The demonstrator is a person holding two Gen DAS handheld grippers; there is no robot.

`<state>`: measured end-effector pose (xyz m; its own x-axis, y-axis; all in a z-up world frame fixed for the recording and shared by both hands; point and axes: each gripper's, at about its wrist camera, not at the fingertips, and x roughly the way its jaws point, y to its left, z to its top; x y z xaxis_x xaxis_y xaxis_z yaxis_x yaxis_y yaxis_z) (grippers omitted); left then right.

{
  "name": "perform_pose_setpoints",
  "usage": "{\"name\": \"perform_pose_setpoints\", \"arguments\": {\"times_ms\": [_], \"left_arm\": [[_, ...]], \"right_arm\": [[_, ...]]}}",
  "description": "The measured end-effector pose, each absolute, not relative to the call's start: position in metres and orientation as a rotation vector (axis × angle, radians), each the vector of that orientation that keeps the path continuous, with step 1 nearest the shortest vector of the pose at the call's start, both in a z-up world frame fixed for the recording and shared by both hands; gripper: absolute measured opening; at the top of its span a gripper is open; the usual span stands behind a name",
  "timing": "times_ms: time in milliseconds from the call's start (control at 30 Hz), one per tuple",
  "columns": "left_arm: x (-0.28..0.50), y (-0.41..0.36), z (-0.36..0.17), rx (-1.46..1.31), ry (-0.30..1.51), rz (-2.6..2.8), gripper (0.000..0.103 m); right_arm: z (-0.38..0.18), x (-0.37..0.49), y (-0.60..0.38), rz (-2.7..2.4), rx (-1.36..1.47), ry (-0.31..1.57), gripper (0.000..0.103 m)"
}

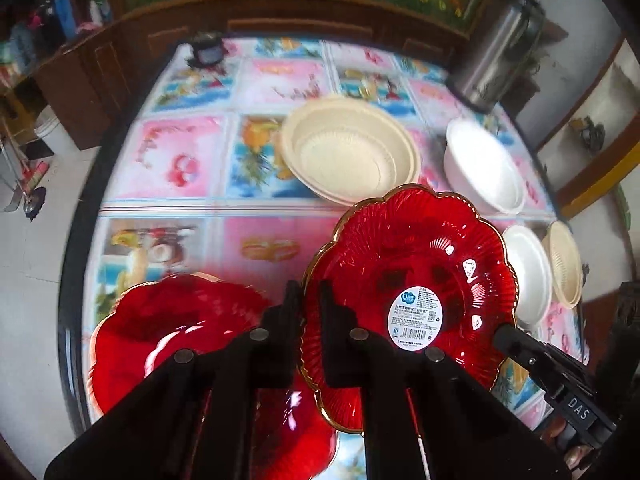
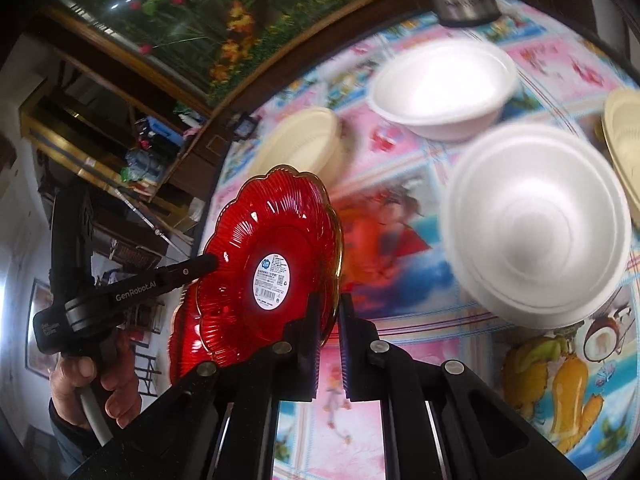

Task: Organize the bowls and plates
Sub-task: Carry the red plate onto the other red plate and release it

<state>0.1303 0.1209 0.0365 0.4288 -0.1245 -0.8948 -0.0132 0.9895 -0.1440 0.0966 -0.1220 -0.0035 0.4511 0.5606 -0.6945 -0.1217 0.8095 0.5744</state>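
Red plate (image 1: pixel 408 280) held tilted above the table (image 1: pixel 192 208) — left gripper (image 1: pixel 310 312) and right gripper (image 2: pixel 329 312) pinch opposite rims; second red plate (image 1: pixel 176 332) lies below-left, nearer the left gripper.

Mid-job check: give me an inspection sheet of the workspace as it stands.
Surface: table under a fruit-print cloth.
Job's things: red plate, labelled and tilted, held off the table; second red plate below; cream bowls nested; white bowl; another white bowl beside a cream bowl.
Clutter: steel flask; dark jar.
Grippers: left tongs shut on the red plate's rim; right tongs shut on the opposite rim.
Cables: grey cable by the hand.
Surroundings: wooden cabinets, flower picture.
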Motion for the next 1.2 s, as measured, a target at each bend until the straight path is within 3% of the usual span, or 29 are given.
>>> {"name": "perform_pose_setpoints", "arguments": {"times_ms": [267, 533, 967, 1200], "left_arm": [[0.067, 0.181, 0.052, -0.198, 1.020, 0.054, 0.006], [0.029, 0.236, 0.016, -0.290, 1.045, 0.172, 0.006], [0.020, 0.249, -0.024, -0.317, 1.086, 0.228, 0.007], [0.018, 0.252, -0.030, -0.345, 1.079, 0.258, 0.007]], "right_arm": [[0.018, 0.079, -0.064, 0.560, 0.387, 1.005, 0.008], [-0.002, 0.070, -0.002, 0.637, 0.286, 1.063, 0.008], [-0.030, 0.066, 0.032, 0.613, 0.174, 1.111, 0.008], [-0.033, 0.064, 0.043, 0.609, 0.119, 1.120, 0.013]]}}
